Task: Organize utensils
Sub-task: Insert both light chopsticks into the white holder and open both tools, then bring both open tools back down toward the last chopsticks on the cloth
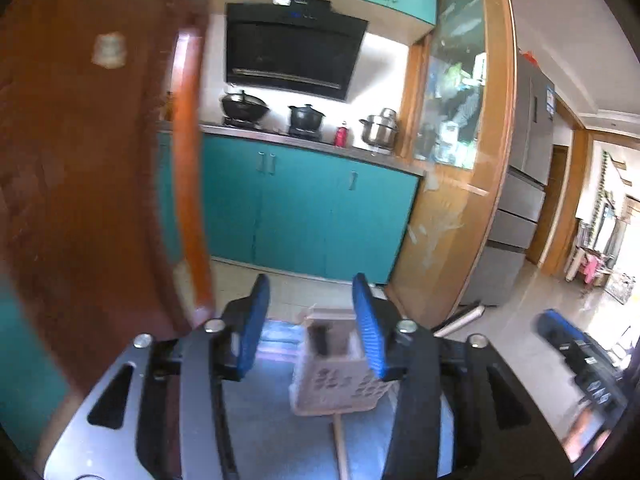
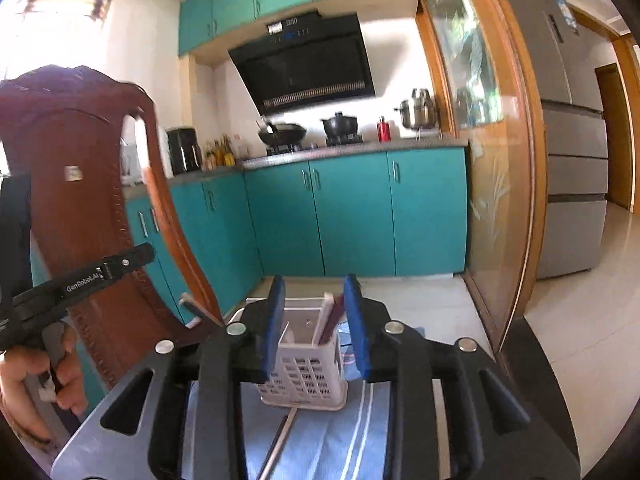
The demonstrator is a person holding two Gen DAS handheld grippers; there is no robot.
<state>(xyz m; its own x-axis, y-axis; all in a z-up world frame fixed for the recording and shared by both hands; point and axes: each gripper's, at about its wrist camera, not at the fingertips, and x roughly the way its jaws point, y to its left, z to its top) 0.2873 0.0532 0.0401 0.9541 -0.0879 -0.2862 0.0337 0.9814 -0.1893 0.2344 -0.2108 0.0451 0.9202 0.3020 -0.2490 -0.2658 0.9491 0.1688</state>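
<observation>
Chair back (image 2: 80, 200) fills the left edge of what we see, brown and carved; just right of it in the right wrist view a hand (image 2: 44, 376) grips the left gripper's handle. Our left gripper (image 1: 312, 328) has its blue jaws apart with nothing pressed between them, and the right gripper (image 2: 316, 324) likewise stands parted and empty. Beyond both sits the white caddy (image 2: 304, 376), a slotted plastic holder on a blue striped cloth (image 2: 344, 440), with a loose chopstick (image 2: 280, 440) lying in front of it. We judge the caddy light and stiff but easy to tip; the chopstick is thin, hard and likely slippery, best pinched near its middle. Only the right wrist view shows utensils (image 2: 332, 320) standing inside the caddy; only the left wrist view shows the right gripper from the side, far right.
</observation>
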